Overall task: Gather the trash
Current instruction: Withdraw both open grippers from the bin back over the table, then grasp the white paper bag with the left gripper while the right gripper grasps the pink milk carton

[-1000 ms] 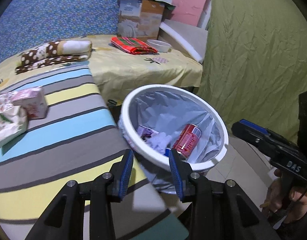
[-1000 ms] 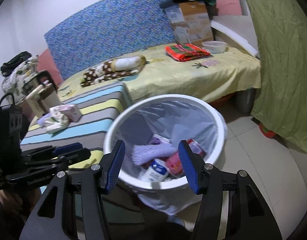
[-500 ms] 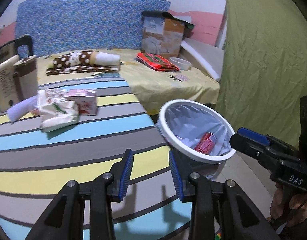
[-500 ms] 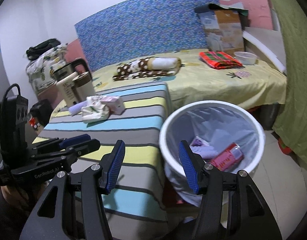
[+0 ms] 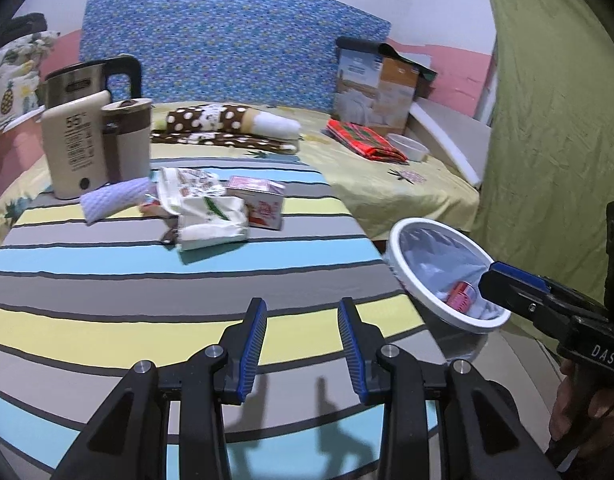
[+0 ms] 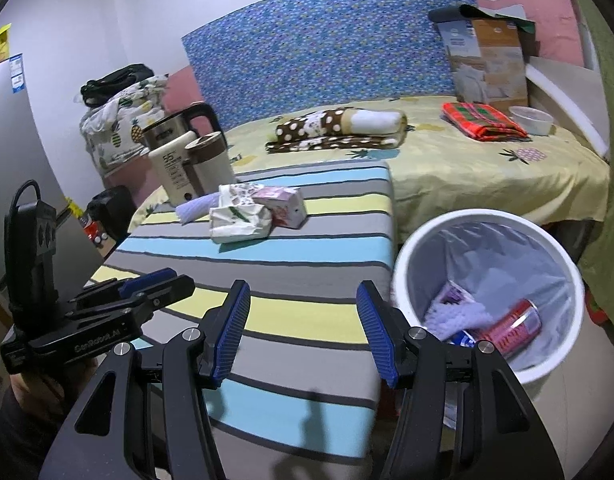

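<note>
Holding both grippers released and empty over the striped desk (image 5: 107,280), I see "55°" on the cream bottle (image 5: 77,148). My trash pile (image 5: 211,216) lies far across, its wrapper print blurred; the bin (image 6: 483,292) half hides a red can (image 6: 511,326).

Striped table (image 5: 187,280), crumpled bag (image 5: 211,220), pink carton (image 5: 263,202), kettle (image 5: 95,128)
</note>
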`<move>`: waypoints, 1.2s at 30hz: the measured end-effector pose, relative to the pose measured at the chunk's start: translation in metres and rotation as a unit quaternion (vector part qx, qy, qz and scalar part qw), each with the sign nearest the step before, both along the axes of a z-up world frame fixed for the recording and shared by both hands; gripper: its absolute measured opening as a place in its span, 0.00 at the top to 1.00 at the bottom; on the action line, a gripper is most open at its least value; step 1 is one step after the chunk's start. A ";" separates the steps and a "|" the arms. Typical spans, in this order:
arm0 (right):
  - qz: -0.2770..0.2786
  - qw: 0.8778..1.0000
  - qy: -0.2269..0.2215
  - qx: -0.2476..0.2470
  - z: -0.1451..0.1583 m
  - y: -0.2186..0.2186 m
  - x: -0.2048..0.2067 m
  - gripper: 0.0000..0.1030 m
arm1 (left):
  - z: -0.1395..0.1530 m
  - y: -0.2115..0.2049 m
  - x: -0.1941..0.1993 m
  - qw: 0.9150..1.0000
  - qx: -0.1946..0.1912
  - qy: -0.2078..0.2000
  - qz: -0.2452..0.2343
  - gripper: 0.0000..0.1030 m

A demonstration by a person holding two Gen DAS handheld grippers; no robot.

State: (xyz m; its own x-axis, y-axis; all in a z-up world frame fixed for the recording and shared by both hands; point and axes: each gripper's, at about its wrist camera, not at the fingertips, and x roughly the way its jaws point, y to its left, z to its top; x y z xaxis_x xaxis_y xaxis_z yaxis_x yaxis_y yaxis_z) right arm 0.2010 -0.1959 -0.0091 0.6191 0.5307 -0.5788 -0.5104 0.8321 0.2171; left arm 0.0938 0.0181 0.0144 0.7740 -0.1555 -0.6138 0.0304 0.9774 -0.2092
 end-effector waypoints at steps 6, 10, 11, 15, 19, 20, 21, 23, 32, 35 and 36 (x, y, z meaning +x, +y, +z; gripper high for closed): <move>0.018 1.000 0.002 -0.008 -0.001 0.018 0.006 0.44 | 0.000 0.021 0.007 1.000 0.002 -0.001 0.022 0.64; 0.027 1.000 0.003 -0.013 -0.002 0.029 0.013 0.44 | -0.001 0.035 0.016 0.999 0.010 -0.001 0.035 0.64; 0.027 1.000 0.004 -0.014 -0.003 0.030 0.015 0.44 | -0.002 0.038 0.020 0.999 0.010 -0.001 0.037 0.64; 0.032 0.999 0.009 -0.019 -0.006 0.038 0.024 0.44 | -0.005 0.053 0.040 0.999 0.012 0.002 0.044 0.64; 0.034 0.999 0.015 -0.022 -0.009 0.045 0.033 0.44 | -0.011 0.065 0.060 0.998 0.018 0.008 0.053 0.64; 0.034 0.999 0.015 -0.022 -0.010 0.046 0.035 0.44 | -0.013 0.067 0.066 0.998 0.020 0.009 0.055 0.64; 0.035 0.999 0.016 -0.023 -0.010 0.048 0.038 0.44 | -0.015 0.070 0.073 0.998 0.022 0.010 0.056 0.64; 0.037 0.999 0.018 -0.025 -0.012 0.049 0.043 0.44 | -0.018 0.074 0.085 0.998 0.023 0.016 0.058 0.64; 0.044 0.998 0.028 -0.036 -0.021 0.062 0.066 0.44 | -0.044 0.081 0.124 0.997 0.025 0.038 0.060 0.64; 0.049 0.997 0.030 -0.042 -0.025 0.066 0.073 0.44 | -0.050 0.080 0.132 0.997 0.020 0.046 0.052 0.74; 0.051 0.997 0.030 -0.043 -0.026 0.068 0.075 0.44 | -0.052 0.080 0.133 0.998 0.015 0.048 0.049 0.74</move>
